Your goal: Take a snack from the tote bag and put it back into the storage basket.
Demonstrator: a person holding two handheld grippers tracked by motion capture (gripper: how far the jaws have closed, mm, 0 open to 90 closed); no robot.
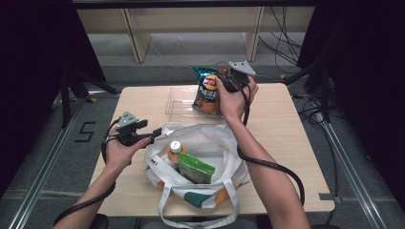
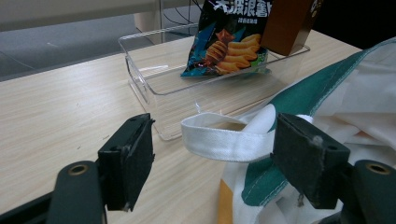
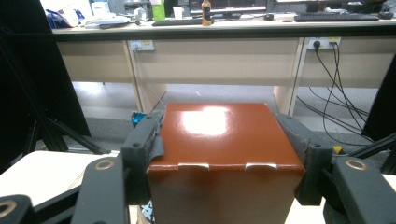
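Note:
A brown box (image 3: 219,154) is clamped between the jaws of my right gripper (image 3: 224,135), its glossy top facing the camera. In the high view the right gripper (image 1: 225,76) holds the box (image 1: 223,71) over the far side of a clear plastic tray (image 1: 179,102), beside a standing chip bag (image 1: 207,93). My left gripper (image 1: 155,133) sits open at the left rim of a white and green tote bag (image 1: 215,138). In the left gripper view a white strap (image 2: 219,137) of the bag lies between the open jaws of the left gripper (image 2: 215,149), untouched by the pads.
Inside the tote bag stand an orange bottle (image 1: 175,150) with a white cap and a green packet (image 1: 196,169). The bag's other strap hangs over the table's near edge. Black cables trail from both grippers. Desks and loose cables stand on the floor beyond the table.

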